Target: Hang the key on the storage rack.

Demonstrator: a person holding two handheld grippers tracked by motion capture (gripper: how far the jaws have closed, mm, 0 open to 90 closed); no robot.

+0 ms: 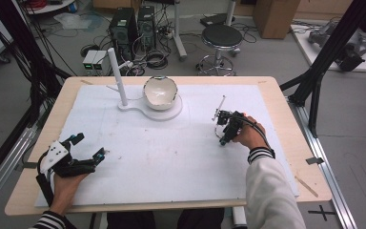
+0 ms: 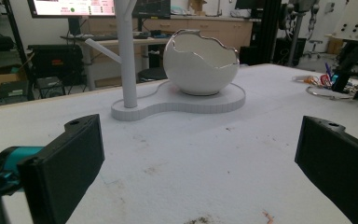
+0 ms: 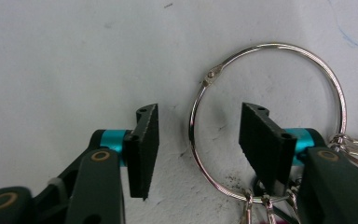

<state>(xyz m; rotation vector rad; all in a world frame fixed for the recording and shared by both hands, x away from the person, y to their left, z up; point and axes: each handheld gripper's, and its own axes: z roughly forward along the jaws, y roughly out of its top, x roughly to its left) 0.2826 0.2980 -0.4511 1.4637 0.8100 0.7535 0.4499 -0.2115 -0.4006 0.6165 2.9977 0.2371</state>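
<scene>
A silver key ring [image 3: 270, 45] lies flat on the white foam board [image 1: 162, 157], with smaller rings [image 3: 261, 201] clipped on at its near side. My right gripper [image 3: 199, 140] is open right over it: one jaw stands outside the ring, the other inside its outline, and the ring's left arc runs between them. In the high view the right gripper [image 1: 223, 136] points down at the board's right side. My left gripper [image 1: 89, 145] rests open at the near left, holding nothing, and its wide-apart jaws face the white stand [image 2: 182, 100].
A white egg-shaped bowl [image 1: 160, 92] sits on a flat white base with an upright post [image 1: 116, 76] at the board's far middle. Bowl [image 2: 200, 65] and post [image 2: 127, 51] stand well ahead of the left gripper. The wooden table edge [image 1: 310, 143] frames the board.
</scene>
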